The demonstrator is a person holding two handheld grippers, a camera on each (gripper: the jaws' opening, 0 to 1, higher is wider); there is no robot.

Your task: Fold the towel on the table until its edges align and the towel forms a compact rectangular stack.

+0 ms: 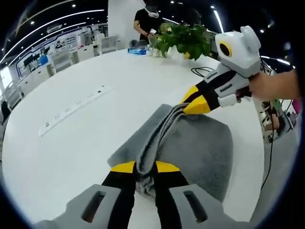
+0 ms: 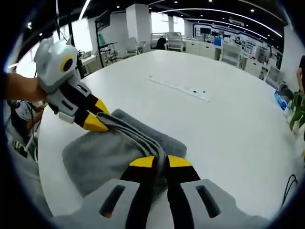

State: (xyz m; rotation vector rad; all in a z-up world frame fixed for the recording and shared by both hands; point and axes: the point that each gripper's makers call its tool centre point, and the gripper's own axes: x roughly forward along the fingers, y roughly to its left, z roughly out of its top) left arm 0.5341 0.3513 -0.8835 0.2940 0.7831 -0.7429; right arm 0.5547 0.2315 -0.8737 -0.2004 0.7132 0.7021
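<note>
A grey towel (image 1: 195, 148) lies on the white table (image 1: 95, 133), one edge lifted into a taut ridge between both grippers. My left gripper (image 1: 145, 168) is shut on one end of that raised edge. In the left gripper view the right gripper (image 1: 190, 106) comes in from the right, shut on the other end. In the right gripper view the grey towel (image 2: 102, 155) spreads below, my right gripper (image 2: 160, 162) pinches the edge, and the left gripper (image 2: 100, 121) grips the far end, held by a hand (image 2: 21, 88).
A white power strip (image 1: 76, 109) lies flat on the table to the left of the towel. A potted green plant (image 1: 183, 40) and a person (image 1: 145, 21) are at the far edge. A black cable (image 1: 202, 71) rests near the plant. Power strip (image 2: 178, 87) beyond the towel.
</note>
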